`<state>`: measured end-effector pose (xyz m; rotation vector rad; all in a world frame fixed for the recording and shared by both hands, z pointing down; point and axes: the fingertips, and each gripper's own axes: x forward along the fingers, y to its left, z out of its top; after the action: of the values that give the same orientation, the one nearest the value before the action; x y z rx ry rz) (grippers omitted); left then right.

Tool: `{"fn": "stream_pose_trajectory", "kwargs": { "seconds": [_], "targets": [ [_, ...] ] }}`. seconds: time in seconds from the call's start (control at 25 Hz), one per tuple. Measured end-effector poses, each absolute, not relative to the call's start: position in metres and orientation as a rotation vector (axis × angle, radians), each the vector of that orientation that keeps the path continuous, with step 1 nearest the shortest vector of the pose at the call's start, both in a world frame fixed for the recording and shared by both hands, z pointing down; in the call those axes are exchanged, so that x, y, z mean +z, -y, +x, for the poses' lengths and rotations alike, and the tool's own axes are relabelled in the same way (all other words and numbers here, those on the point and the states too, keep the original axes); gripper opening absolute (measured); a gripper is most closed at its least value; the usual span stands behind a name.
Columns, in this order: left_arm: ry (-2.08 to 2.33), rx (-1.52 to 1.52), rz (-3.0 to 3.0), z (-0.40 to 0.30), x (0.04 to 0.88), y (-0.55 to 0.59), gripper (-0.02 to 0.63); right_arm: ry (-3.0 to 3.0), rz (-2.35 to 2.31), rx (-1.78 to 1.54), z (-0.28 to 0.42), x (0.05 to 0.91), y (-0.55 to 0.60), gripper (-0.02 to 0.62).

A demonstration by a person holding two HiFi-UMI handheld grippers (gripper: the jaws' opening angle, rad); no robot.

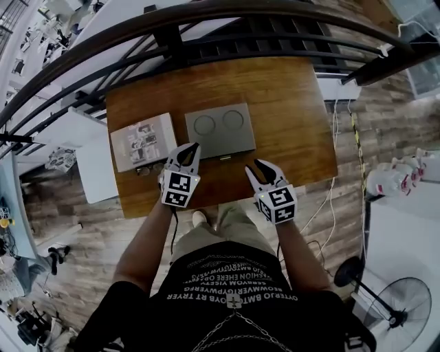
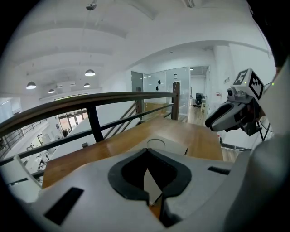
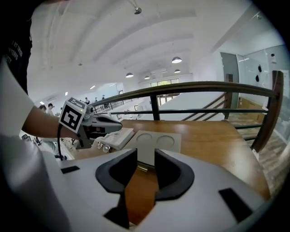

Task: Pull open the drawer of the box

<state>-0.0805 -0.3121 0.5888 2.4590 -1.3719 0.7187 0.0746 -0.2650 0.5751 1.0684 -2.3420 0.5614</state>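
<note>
On the brown wooden table [image 1: 295, 103], centre: a flat grey rectangular box [image 1: 220, 130] with two round recesses in its lid is lying square to the person, well clear of the table's right edge.
Drawer: it is sitting pushed in; the head view is showing no gap along the box's near side.
Drawer handle: a small metal pull [image 1: 225, 157] is sticking out of the middle of that near side, with nothing touching it.
Left gripper [image 1: 192, 146]: white body with dark pads, it is hanging over the box's near left corner, apart from the lid; its jaw tips are pressing together with nothing between them.
Right gripper [image 3: 145, 156]: same make, it is hovering over bare wood just off the box's near right corner; its jaws are standing spread and pinching nothing, and the pull is showing through the gap, farther ahead.
Left of the box: a pale book [image 1: 143, 141] with a picture-covered front is lying flat, just beside the box.
Near edge of the book: a pair of dark-rimmed spectacles [image 1: 146, 168] is resting on the wood.
Behind the table: a dark curved handrail [image 1: 206, 20] is running along the far edge.
Floor, lower right: a black pedestal fan [image 1: 402, 302] is standing well apart from the table.
</note>
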Motion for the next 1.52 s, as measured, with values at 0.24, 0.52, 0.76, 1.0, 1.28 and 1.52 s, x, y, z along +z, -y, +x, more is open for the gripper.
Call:
{"fn": "stream_pose_trajectory", "kwargs": {
  "seconds": [0.24,0.52,0.76,1.0,1.28,1.52],
  "targets": [
    [1.329,0.807,2.428,-0.074,0.652,0.317,0.006,2.318,1.004,0.612,0.062,0.617,0.262,0.117],
    [1.24,0.762,2.466,-0.059,0.679,0.323,0.006,2.301,0.955,0.674,0.044,0.659,0.264,0.118],
    [1.224,0.785,2.46,-0.055,0.702,0.327,0.006,2.265,0.926,0.718,0.033,0.691,0.266,0.127],
    [1.229,0.841,2.463,-0.053,0.707,0.329,0.006,2.23,0.927,0.779,0.026,0.72,0.267,0.145],
    [1.225,0.811,2.471,-0.052,0.71,0.328,0.006,2.18,0.955,0.862,0.023,0.742,0.274,0.167],
    [1.22,0.792,2.493,-0.053,0.71,0.327,0.006,2.174,0.944,0.862,0.01,0.744,0.275,0.189]
  ]
}}
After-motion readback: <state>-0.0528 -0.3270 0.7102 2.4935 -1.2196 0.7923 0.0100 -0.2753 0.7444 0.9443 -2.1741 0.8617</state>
